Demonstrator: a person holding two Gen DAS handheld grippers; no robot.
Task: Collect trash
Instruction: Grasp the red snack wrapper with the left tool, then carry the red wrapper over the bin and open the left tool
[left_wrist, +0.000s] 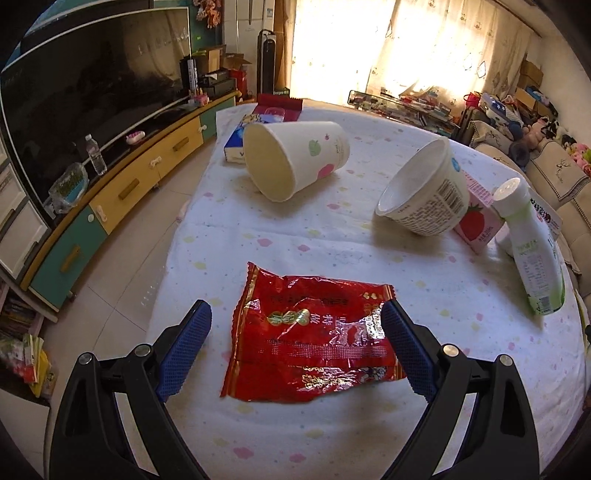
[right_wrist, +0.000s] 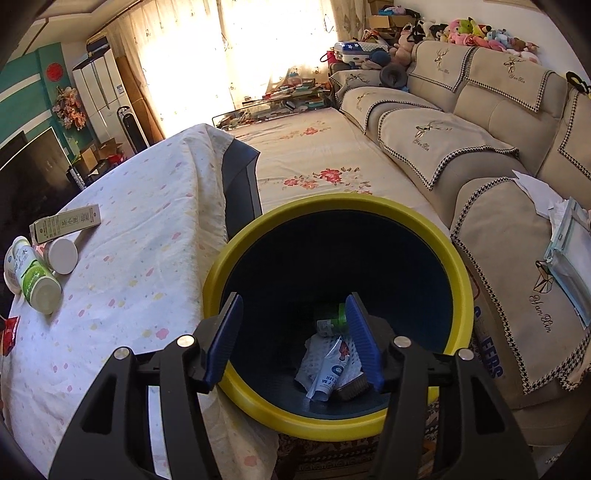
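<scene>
A crumpled red foil snack wrapper (left_wrist: 310, 334) lies flat on the dotted tablecloth (left_wrist: 332, 243). My left gripper (left_wrist: 297, 317) hovers over it, open, one blue pad on each side of the wrapper. Beyond it lie a tipped paper cup (left_wrist: 295, 158), a tipped white tub (left_wrist: 424, 192), a pink strawberry carton (left_wrist: 476, 225) and a white-green bottle (left_wrist: 532, 251). My right gripper (right_wrist: 293, 312) is open and empty above a yellow-rimmed bin (right_wrist: 461, 266). A tube (right_wrist: 328, 373), a wrapper and a small bottle (right_wrist: 330, 321) lie at its bottom.
A TV cabinet (left_wrist: 110, 199) runs along the left, across a strip of floor. A beige sofa (right_wrist: 480, 147) stands right of the bin. In the right wrist view a green bottle (right_wrist: 37, 280), a white lid (right_wrist: 62, 255) and a long carton (right_wrist: 66, 221) lie on the table.
</scene>
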